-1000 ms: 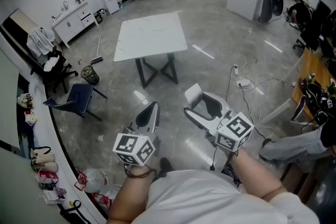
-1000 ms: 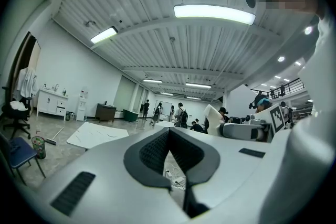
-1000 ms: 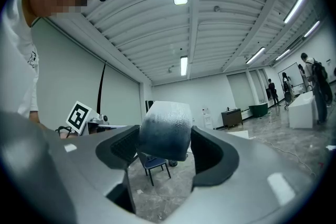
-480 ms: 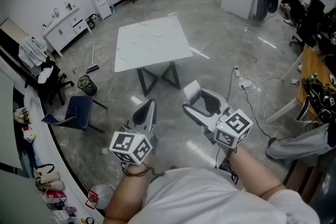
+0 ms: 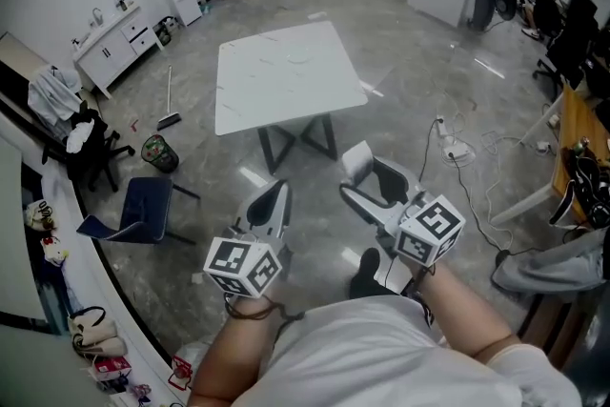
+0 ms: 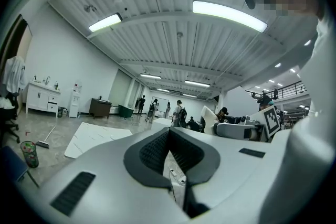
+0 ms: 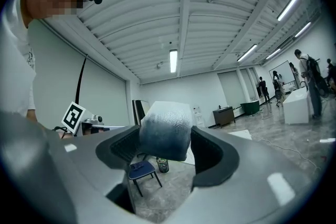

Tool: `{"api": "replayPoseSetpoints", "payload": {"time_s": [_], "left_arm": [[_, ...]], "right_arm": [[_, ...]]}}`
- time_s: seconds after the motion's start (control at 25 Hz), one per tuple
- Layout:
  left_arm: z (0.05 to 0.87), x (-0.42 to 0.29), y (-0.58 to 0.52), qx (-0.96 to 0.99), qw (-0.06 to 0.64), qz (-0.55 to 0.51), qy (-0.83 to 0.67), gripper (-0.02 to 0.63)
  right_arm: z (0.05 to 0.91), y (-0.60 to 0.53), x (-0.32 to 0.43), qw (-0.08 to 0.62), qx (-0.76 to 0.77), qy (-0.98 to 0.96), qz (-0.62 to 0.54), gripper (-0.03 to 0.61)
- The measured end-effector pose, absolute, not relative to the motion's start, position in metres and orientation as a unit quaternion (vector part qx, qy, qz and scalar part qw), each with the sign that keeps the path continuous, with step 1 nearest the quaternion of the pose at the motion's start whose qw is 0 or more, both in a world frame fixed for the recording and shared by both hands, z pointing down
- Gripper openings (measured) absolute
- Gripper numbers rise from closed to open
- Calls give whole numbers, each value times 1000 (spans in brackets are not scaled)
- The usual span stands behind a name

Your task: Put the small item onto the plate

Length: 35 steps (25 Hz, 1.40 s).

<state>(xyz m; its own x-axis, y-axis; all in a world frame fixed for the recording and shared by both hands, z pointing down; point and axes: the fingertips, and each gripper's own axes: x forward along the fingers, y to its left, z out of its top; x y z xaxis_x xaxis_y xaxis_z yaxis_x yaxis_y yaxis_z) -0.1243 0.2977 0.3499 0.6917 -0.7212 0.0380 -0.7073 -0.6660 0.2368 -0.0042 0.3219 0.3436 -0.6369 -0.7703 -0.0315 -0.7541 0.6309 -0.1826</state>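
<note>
Head view: you hold the item (image 5: 355, 159) clamped in your right gripper (image 5: 362, 178), well short of the table (image 5: 286, 76); the left gripper (image 5: 272, 203) is beside it.

Left gripper view: jaws together, nothing between them.

Right gripper view: jaws squeeze the item.

This looks like the carry step. Next, reach the table and find the plate, which I can't make out.

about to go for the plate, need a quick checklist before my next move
1. Small white-and-grey block gripped in the right gripper: ok.
2. Left gripper shut with nothing in it: ok.
3. White square table within reach: not ok, it stands well ahead.
4. Plate on that table: cannot tell, too small to make out.
5. White floor cable off the straight path: ok, it lies to the right.
</note>
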Motion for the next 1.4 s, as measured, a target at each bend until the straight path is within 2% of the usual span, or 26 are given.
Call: {"api": "replayPoseSetpoints", "payload": {"time_s": [0.2, 0.6, 0.84, 1.12, 1.4], "left_arm": [[362, -117, 225, 906, 114, -28, -407, 6], [363, -57, 38, 882, 116, -39, -455, 6], [367, -34, -39, 871, 119, -40, -475, 6], [376, -29, -118, 871, 125, -39, -474, 6], [381, -54, -230, 886, 126, -36, -445, 6]], "right_arm": [[353, 243, 3, 57, -408, 908, -75, 299], [350, 49, 68, 50, -372, 924, -76, 299], [355, -32, 93, 39, -353, 931, -80, 299], [359, -107, 96, 39, -355, 930, -88, 299], [367, -207, 69, 38, -390, 915, -93, 299]]}}
